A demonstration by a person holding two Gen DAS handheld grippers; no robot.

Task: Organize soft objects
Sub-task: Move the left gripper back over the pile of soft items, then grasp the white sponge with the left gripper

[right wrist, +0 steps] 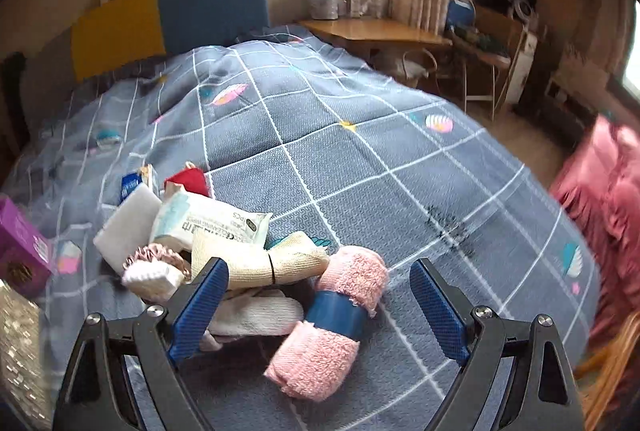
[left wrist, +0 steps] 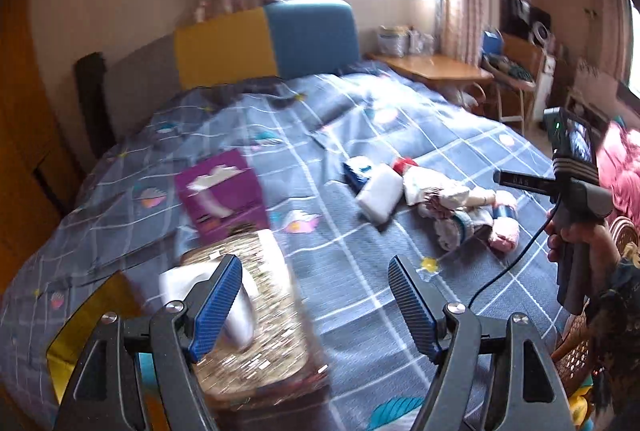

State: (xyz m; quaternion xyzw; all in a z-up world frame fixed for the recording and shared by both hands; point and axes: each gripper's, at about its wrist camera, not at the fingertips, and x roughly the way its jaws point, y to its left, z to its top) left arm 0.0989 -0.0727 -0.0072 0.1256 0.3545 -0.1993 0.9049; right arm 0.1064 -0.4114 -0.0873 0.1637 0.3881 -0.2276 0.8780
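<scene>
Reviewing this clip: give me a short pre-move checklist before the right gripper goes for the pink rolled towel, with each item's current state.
1. Right gripper open, nothing held: ok.
2. Pink rolled towel lies between its fingers: ok; not yet touched.
3. Blue band around the towel intact: ok.
4. Neighbours clear of the towel: not ok; the cream cloth bundle and white sock crowd it.
5. Left gripper open and free: ok; it hangs over the sequined tissue box.
6. Where the towel should go: cannot tell.
</scene>
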